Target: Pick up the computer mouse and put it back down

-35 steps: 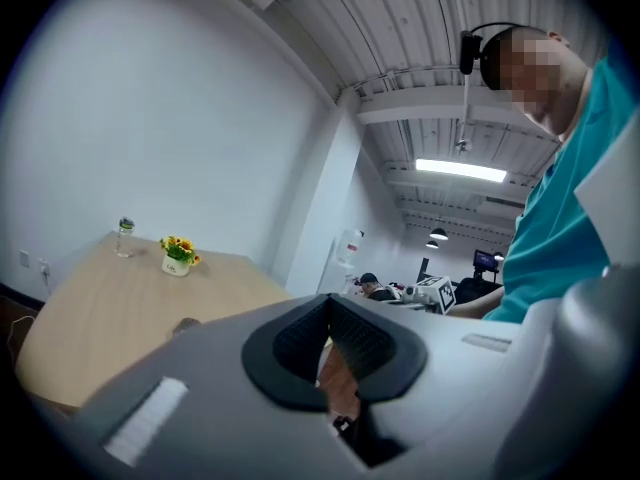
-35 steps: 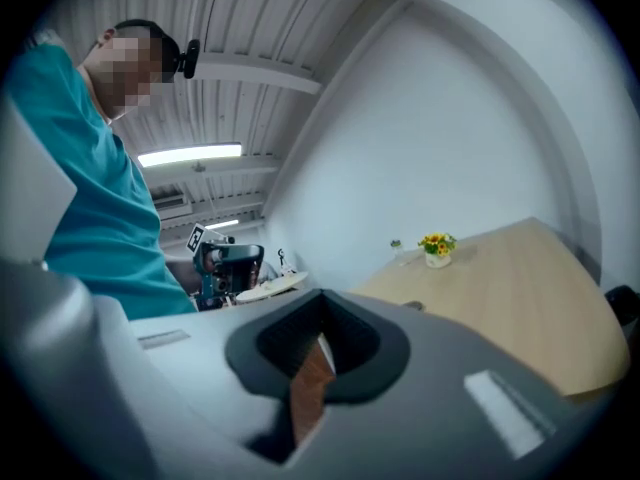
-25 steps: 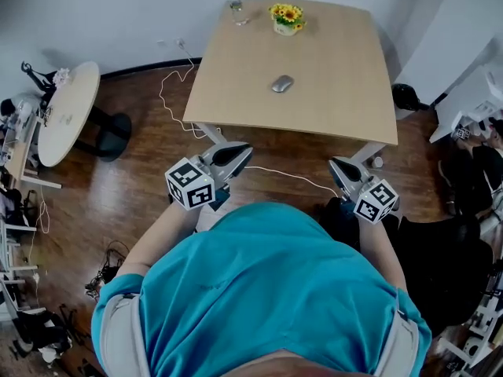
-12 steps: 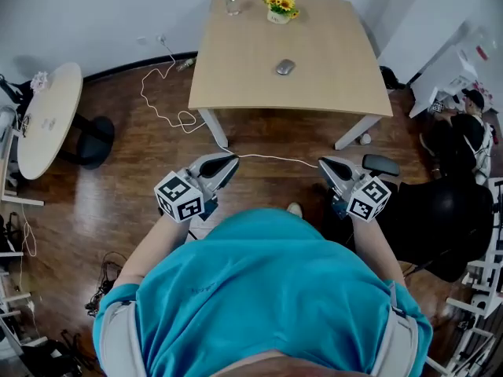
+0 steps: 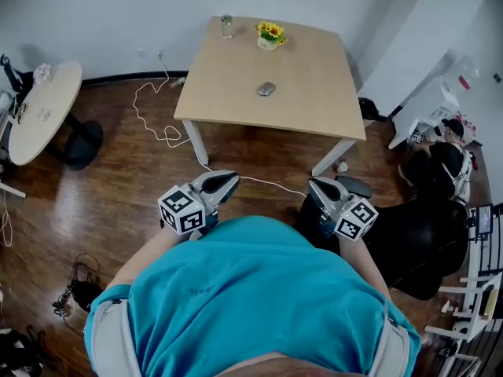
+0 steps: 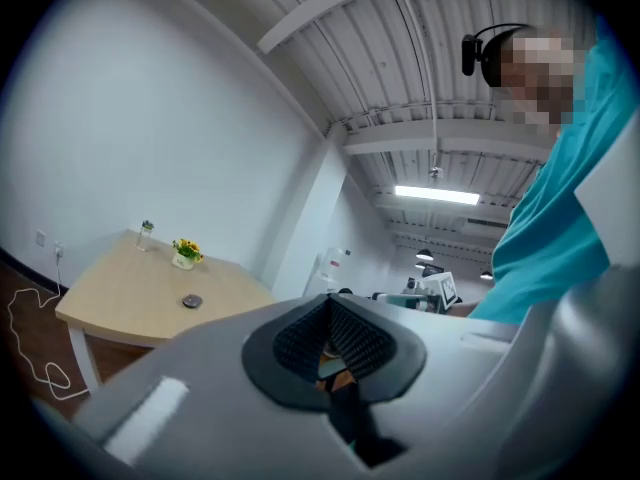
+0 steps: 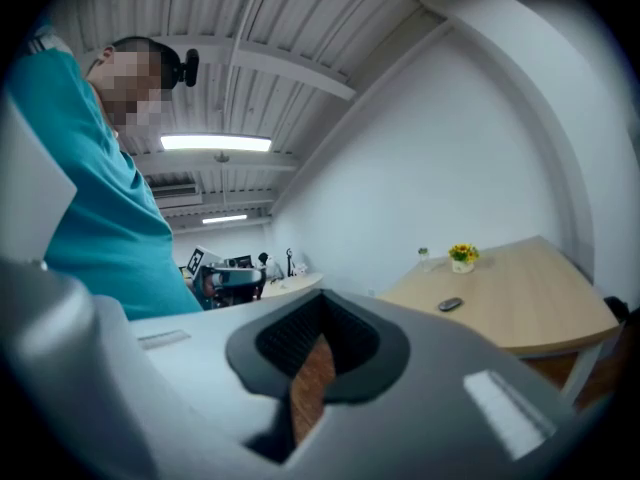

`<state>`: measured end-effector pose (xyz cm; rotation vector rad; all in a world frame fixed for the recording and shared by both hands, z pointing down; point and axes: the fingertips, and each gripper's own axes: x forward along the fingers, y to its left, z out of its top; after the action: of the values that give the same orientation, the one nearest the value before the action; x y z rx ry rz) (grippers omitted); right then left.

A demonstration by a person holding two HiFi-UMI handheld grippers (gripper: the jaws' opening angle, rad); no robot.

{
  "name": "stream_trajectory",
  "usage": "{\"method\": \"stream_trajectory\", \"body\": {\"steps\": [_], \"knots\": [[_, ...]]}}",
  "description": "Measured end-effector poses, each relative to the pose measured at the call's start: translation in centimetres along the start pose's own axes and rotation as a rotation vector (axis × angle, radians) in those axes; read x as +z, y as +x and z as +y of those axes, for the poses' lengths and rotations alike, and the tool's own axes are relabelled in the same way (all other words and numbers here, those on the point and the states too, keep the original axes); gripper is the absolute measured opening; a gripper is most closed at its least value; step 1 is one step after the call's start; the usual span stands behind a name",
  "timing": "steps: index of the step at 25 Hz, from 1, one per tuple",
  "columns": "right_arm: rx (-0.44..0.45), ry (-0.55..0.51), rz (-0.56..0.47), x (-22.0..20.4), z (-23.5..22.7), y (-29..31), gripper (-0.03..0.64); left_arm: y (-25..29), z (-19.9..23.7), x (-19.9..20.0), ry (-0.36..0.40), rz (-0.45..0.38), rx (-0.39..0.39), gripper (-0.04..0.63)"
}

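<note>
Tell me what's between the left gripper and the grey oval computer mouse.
Head view: brown wooden floor with a white cable near the left gripper, then bare top of the light wooden table before the grey oval computer mouse.

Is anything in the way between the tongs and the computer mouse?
Nothing visible does. The mouse lies alone on the table; the flower pot and glass stand beyond it, at the far edge.

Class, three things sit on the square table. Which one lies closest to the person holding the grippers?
The grey computer mouse, lying near the middle of the table. The flower pot and the glass stand at the far edge.
</note>
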<state>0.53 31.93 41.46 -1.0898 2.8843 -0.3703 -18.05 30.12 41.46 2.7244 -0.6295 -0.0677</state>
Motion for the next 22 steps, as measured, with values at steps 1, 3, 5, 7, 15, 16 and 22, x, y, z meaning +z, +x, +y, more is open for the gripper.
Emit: {"method": "stream_trajectory", "body": {"steps": [1,3,5,7,15,16,22], "knots": [[-0.006,0.001,-0.01,0.1,-0.4,-0.7,0.003,0.6,-0.6,-0.6,-0.007,0.009,-0.006,0.005],[-0.015,0.002,-0.014,-0.1,-0.9,-1.7,0.003,1.6,-1.7,-1.4,-0.011,0.025,-0.022,0.005],[-0.019,-0.004,-0.008,-0.4,-1.3,-2.2,0.003,2.1,-2.3,-1.8,-0.004,0.033,-0.026,0.005],[-0.016,-0.006,-0.008,-0.4,-1.4,-2.2,0.003,2.2,-2.1,-1.7,-0.009,0.029,-0.015,0.005],[0.019,-0.026,-0.014,-0.2,-1.0,-0.8,0.003,2.1,-1.4,-1.5,-0.011,0.02,-0.007,0.005],[0.021,-0.028,-0.015,-0.1,-0.9,-0.7,0.003,2.0,-1.2,-1.4,-0.011,0.019,-0.007,0.005],[0.017,-0.03,-0.013,0.1,-1.0,-0.2,0.003,1.9,-0.5,-1.1,-0.013,0.016,-0.014,0.005]]}}
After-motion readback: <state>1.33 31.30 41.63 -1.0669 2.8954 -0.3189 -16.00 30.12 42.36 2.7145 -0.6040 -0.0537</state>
